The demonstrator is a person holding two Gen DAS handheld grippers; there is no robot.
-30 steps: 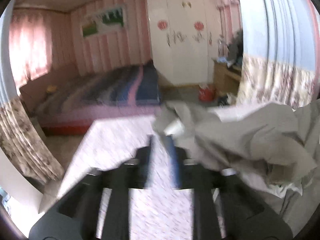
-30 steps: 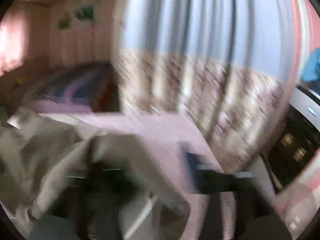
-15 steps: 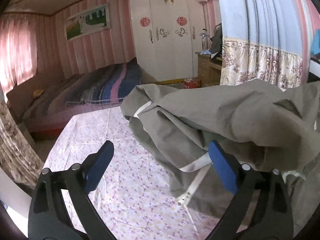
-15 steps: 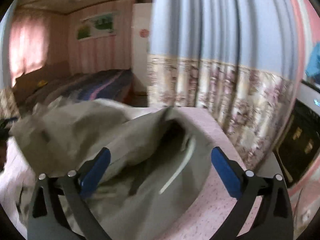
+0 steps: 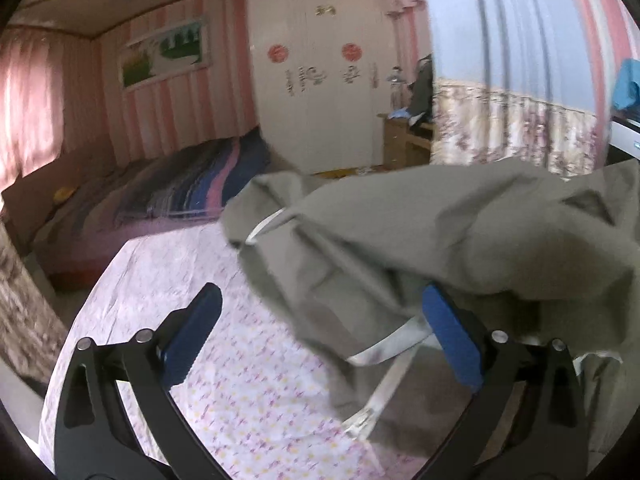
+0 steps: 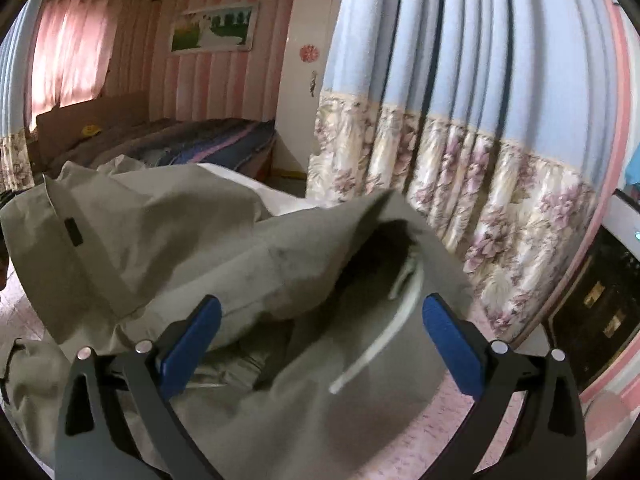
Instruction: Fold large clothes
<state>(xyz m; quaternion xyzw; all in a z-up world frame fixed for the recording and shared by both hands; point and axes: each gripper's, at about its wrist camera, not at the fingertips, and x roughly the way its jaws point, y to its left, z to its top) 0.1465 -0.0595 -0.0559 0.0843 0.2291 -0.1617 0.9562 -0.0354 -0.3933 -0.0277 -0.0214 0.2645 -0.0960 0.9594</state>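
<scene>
L gripper point(image 5: 320, 332): jaws were opening, nearly at full spread, nothing pinched; its blue pads point(image 5: 450, 336) stood well apart, the right-hand one touching or just under a drooping edge of the grey garment point(image 5: 460, 232), can't tell which. R gripper point(image 6: 320, 336): jaws wide open, no grip; garment point(image 6: 248, 264) bunched between and beyond the pads w/o being pressed. Garment lay crumpled in a heap on the surface w/ pink floral cloth point(image 5: 248, 380), mostly toward the right of the L view; a white strip point(image 5: 384, 352) trailed from its hem onto the cloth. Behind: striped bed point(image 5: 192, 188), white wardrobe point(image 5: 320, 96), blue-and-floral curtain point(image 6: 460, 128) just beside the surface.
</scene>
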